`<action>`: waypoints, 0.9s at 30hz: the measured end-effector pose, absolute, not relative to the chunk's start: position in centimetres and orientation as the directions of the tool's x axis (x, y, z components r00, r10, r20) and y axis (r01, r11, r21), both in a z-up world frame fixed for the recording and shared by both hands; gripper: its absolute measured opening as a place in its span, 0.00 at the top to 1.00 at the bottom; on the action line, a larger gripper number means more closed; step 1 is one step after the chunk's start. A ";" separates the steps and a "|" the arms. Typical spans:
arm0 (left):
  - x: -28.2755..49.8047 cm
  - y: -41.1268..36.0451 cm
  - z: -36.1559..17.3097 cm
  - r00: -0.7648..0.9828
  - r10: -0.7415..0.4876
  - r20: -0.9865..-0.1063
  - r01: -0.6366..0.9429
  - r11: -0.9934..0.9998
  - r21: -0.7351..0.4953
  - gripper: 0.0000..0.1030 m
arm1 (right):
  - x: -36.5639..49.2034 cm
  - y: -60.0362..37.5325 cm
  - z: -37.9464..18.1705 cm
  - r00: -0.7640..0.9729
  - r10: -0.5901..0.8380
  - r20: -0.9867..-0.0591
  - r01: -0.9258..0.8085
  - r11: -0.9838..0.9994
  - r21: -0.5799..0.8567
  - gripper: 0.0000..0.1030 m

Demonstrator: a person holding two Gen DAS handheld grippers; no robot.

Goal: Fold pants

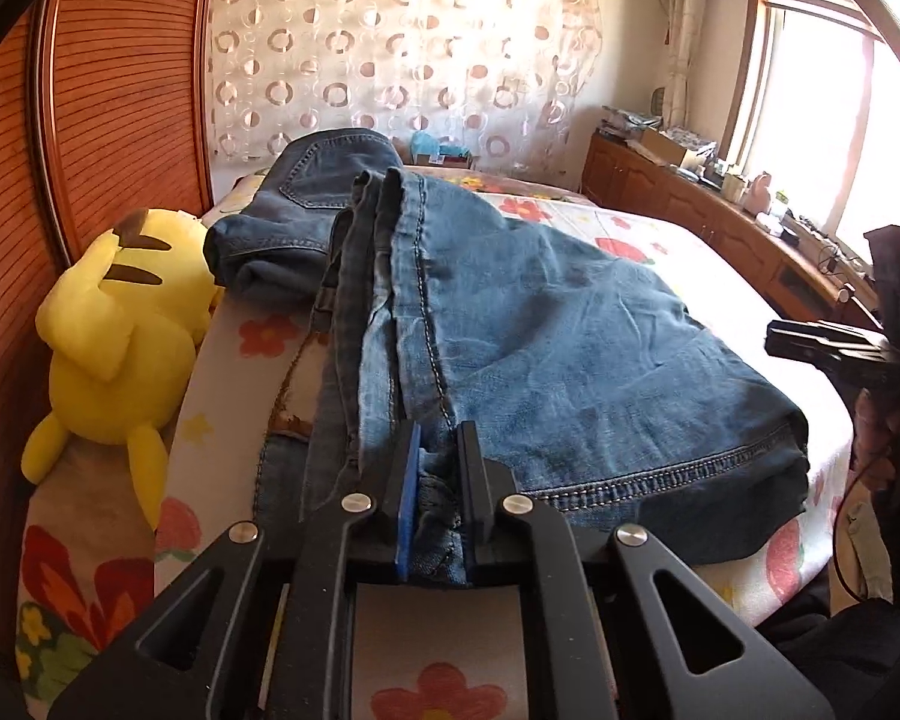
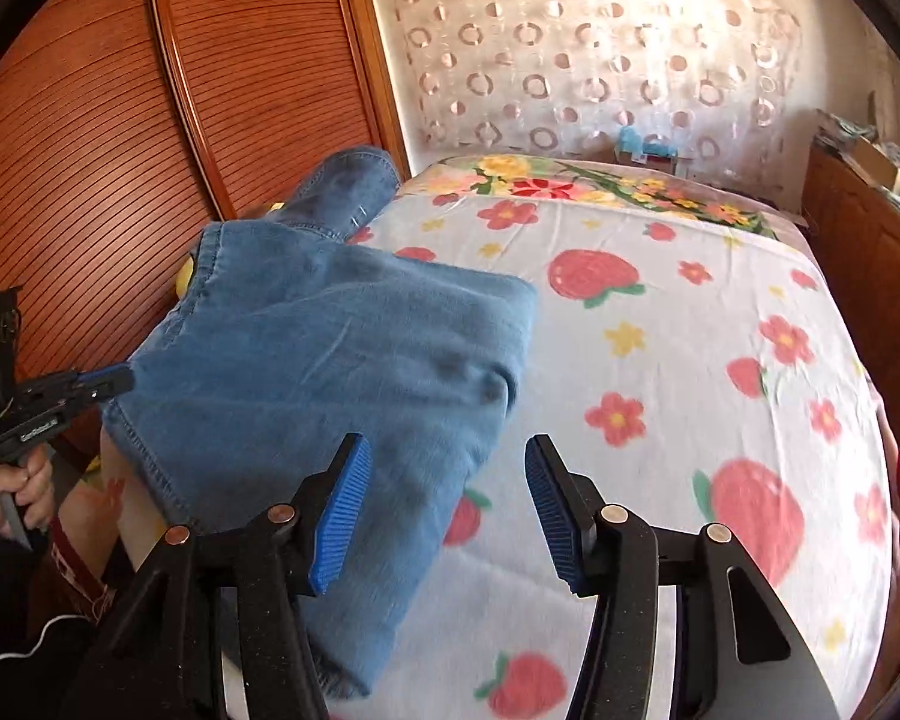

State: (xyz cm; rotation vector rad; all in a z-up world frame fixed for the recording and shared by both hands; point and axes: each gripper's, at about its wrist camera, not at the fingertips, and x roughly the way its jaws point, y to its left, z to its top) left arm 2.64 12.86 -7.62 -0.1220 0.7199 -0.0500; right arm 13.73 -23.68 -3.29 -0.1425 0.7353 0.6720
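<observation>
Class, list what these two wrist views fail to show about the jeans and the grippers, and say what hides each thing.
- Jeans, left wrist view: the layers under the top fold are covered by the denim.
- Left gripper, right wrist view: its tips vanish behind the jeans' edge.
- Right gripper, left wrist view: cut off by the frame edge.
- Plush toy, right wrist view: almost wholly hidden by denim.

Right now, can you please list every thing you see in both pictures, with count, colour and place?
jeans: one, blue denim, folded on the bed, near its left edge
bedsheet: one, white with red strawberries and flowers, covering the bed
plush toy: one, yellow, left of the bed by the wooden panel
wooden panel: one, reddish brown, slatted, at left
curtain: one, white with rings, behind the bed
cabinet: one, brown, under the window
left gripper: one, black, shut on denim
right gripper: one, black with blue pads, open, above the sheet
</observation>
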 end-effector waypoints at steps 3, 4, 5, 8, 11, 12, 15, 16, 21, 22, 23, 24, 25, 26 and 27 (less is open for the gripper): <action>2.8 12.5 -7.2 0.753 -0.071 -0.654 0.002 0.994 -0.106 0.83 | 13.0 -23.8 -3.5 0.542 0.516 -0.663 -0.610 0.785 0.113 0.46; 2.8 12.3 -7.0 0.755 -0.067 -0.652 0.003 0.995 -0.099 0.78 | 12.8 -23.8 -3.7 0.535 0.524 -0.662 -0.613 0.781 0.123 0.46; 2.8 12.3 -6.7 0.760 -0.071 -0.646 0.008 0.995 -0.099 0.69 | 12.3 -23.5 -3.4 0.532 0.528 -0.662 -0.615 0.778 0.127 0.46; 2.8 12.0 -5.8 0.777 -0.078 -0.624 0.017 0.994 -0.103 0.38 | 11.6 -23.3 -3.4 0.525 0.536 -0.661 -0.625 0.770 0.128 0.46; 3.1 11.4 -5.2 0.784 -0.105 -0.612 0.046 0.993 -0.112 0.20 | 11.1 -23.2 -3.4 0.517 0.547 -0.658 -0.637 0.760 0.131 0.46; 3.3 11.2 -5.1 0.782 -0.112 -0.613 0.053 0.992 -0.114 0.20 | 11.2 -23.1 -3.5 0.516 0.547 -0.659 -0.638 0.759 0.131 0.46; 3.8 10.3 -5.2 0.775 -0.123 -0.619 0.068 0.991 -0.113 0.20 | 11.1 -23.1 -3.7 0.511 0.544 -0.666 -0.636 0.761 0.133 0.46; 3.9 10.0 -5.3 0.773 -0.127 -0.622 0.073 0.991 -0.111 0.20 | 11.3 -23.1 -4.0 0.508 0.540 -0.671 -0.632 0.763 0.136 0.46; 4.3 8.3 -6.6 0.744 -0.142 -0.652 0.099 0.990 -0.103 0.20 | 12.1 -22.9 -5.0 0.487 0.534 -0.691 -0.612 0.773 0.167 0.46; 4.3 7.9 -6.9 0.735 -0.141 -0.663 0.104 0.990 -0.096 0.20 | 12.3 -22.9 -5.2 0.479 0.536 -0.695 -0.608 0.774 0.178 0.46; 4.4 7.6 -7.2 0.729 -0.142 -0.670 0.109 0.990 -0.090 0.20 | 12.5 -22.8 -5.4 0.473 0.537 -0.699 -0.606 0.774 0.184 0.46; 4.4 7.4 -7.4 0.726 -0.142 -0.673 0.113 0.990 -0.087 0.20 | 12.6 -22.8 -5.6 0.468 0.538 -0.701 -0.605 0.773 0.189 0.46; 4.5 7.1 -7.5 0.722 -0.142 -0.677 0.116 0.990 -0.084 0.20 | 12.7 -22.8 -5.8 0.464 0.539 -0.703 -0.605 0.772 0.193 0.46; 4.5 7.0 -7.7 0.719 -0.143 -0.680 0.118 0.990 -0.083 0.20 | 12.8 -22.8 -5.8 0.462 0.537 -0.706 -0.603 0.774 0.194 0.45; 4.5 6.9 -7.8 0.717 -0.144 -0.682 0.119 0.989 -0.083 0.20 | 12.8 -22.6 -6.0 0.462 0.535 -0.708 -0.601 0.775 0.194 0.45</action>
